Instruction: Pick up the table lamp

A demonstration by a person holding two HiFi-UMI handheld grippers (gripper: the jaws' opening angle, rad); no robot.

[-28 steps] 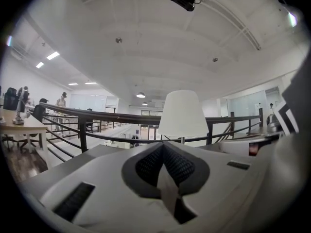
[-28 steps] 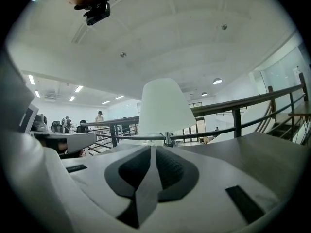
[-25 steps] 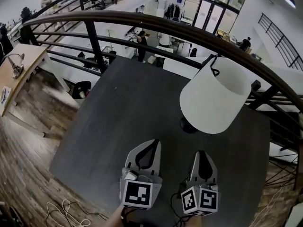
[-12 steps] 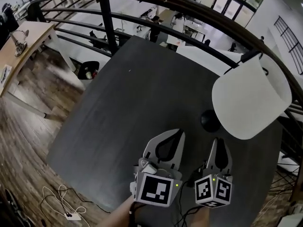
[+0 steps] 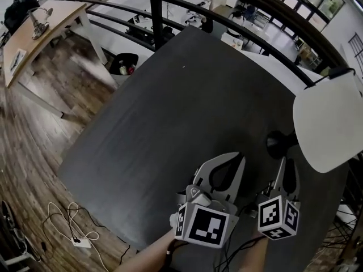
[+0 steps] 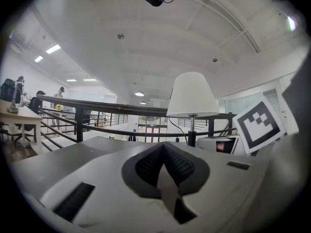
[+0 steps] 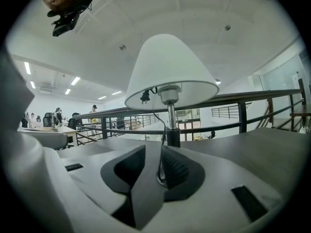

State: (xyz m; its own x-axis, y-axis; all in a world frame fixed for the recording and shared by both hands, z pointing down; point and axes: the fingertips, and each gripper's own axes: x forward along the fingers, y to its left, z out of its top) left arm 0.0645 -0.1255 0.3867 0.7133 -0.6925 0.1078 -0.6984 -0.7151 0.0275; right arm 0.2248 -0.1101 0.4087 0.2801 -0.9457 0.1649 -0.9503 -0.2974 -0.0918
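The table lamp has a white shade [image 5: 329,129] on a thin metal stem [image 7: 171,123] and a dark round base [image 5: 279,143]. It stands on the dark table [image 5: 170,112] near its right side. My right gripper [image 5: 282,162] is just short of the base, pointing at the stem. Its jaws [image 7: 152,152] are opening; the lamp's cord shows through the gap, and the pads press on nothing. My left gripper [image 5: 241,156] lies beside it on the left, its fingertips [image 6: 163,144] meeting, empty. From there the lamp [image 6: 192,95] stands ahead and to the right.
A curved dark railing [image 5: 238,16] runs along the table's far edge, close behind the lamp. At the left a wooden desk [image 5: 39,33] stands on the plank floor, with a black bin [image 5: 125,64] near the railing. A white cable [image 5: 74,231] lies on the floor.
Both grippers have moved forward and down toward the lamp's base. The head view has swung, so the lamp now sits at the right edge. The right jaws have parted.
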